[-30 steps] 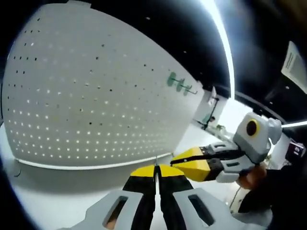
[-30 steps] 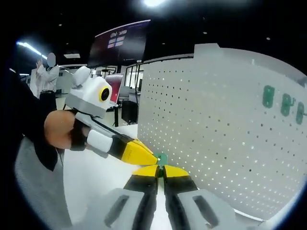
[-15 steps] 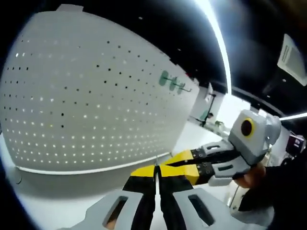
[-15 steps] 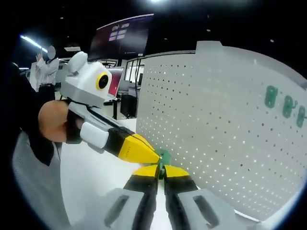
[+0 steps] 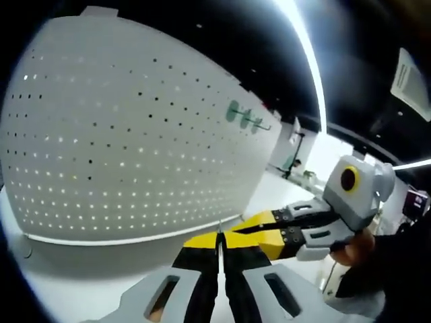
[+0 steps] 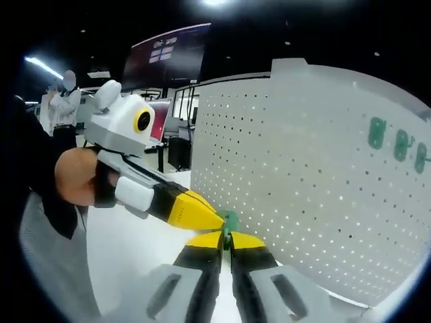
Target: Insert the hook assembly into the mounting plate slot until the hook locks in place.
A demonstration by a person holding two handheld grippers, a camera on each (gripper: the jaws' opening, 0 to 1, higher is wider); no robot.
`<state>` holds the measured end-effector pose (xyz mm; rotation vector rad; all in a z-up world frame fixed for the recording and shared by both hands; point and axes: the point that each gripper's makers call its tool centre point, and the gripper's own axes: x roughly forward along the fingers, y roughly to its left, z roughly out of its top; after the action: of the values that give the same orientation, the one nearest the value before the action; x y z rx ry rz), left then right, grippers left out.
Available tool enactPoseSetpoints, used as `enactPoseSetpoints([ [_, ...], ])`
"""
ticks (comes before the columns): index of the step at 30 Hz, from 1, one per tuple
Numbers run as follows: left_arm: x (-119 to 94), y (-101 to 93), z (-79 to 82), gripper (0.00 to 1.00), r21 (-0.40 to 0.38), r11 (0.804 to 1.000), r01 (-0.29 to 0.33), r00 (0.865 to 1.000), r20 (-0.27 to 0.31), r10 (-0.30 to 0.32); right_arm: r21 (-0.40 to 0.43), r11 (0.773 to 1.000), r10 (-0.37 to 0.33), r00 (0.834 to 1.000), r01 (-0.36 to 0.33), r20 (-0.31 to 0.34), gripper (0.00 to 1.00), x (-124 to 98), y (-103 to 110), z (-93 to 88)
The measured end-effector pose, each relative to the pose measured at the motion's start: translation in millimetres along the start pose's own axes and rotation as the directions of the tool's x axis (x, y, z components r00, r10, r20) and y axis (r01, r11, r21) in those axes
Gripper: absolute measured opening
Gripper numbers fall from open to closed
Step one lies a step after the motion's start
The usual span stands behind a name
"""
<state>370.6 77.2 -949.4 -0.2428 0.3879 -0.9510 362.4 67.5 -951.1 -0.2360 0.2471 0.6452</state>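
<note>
A white pegboard mounting plate (image 5: 128,134) (image 6: 316,195) stands upright, with several green hooks (image 5: 246,116) (image 6: 403,145) hanging high on it. My right gripper (image 6: 227,237) is shut on a small green hook piece (image 6: 231,219) that pokes up from its yellow tips, a short way in front of the plate's lower part. My left gripper (image 5: 219,237) is shut; a thin wire (image 5: 220,226) shows just above its tips, and I cannot tell whether it is gripped. The two grippers meet tip to tip: the left gripper's (image 6: 192,212) yellow tip touches the green piece, and the right gripper (image 5: 259,227) reaches in from the right.
The plate stands on a white table (image 5: 81,282) (image 6: 128,256). A person's hand (image 6: 77,176) holds the left gripper, another hand (image 5: 350,249) the right. A person (image 6: 64,108) stands far off, beside desks and a wall screen (image 6: 168,57).
Both views have shifted slightly. The grippers stay tip to tip, both shut, with the green piece still between them in front of the plate.
</note>
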Motion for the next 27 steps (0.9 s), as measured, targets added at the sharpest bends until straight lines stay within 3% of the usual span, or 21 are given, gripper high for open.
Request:
enactPoseSetpoints([
  [16, 1.4, -2.9, 0.5, 0.01, -0.016, 1.0, 0.01, 1.0, 0.006, -0.01, 0.071, 0.997, -0.008, 0.999, 0.006, 0.031, 0.01, -0.2, -2.0, 2.5],
  [24, 2.8, -4.8, 3.5, 0.02, 0.069, 0.998, -0.003, 1.0, 0.008, 0.002, 0.094, 0.996, -0.012, 0.999, 0.009, 0.038, 0.0, -0.8, -3.4, 3.6],
  [27, 2.0, 0.0, 4.9, 0.08, 0.103, 0.994, -0.033, 0.999, 0.01, 0.033, 0.095, 0.995, -0.016, 0.999, 0.012, 0.041, 0.0, -1.2, -4.4, 4.8],
])
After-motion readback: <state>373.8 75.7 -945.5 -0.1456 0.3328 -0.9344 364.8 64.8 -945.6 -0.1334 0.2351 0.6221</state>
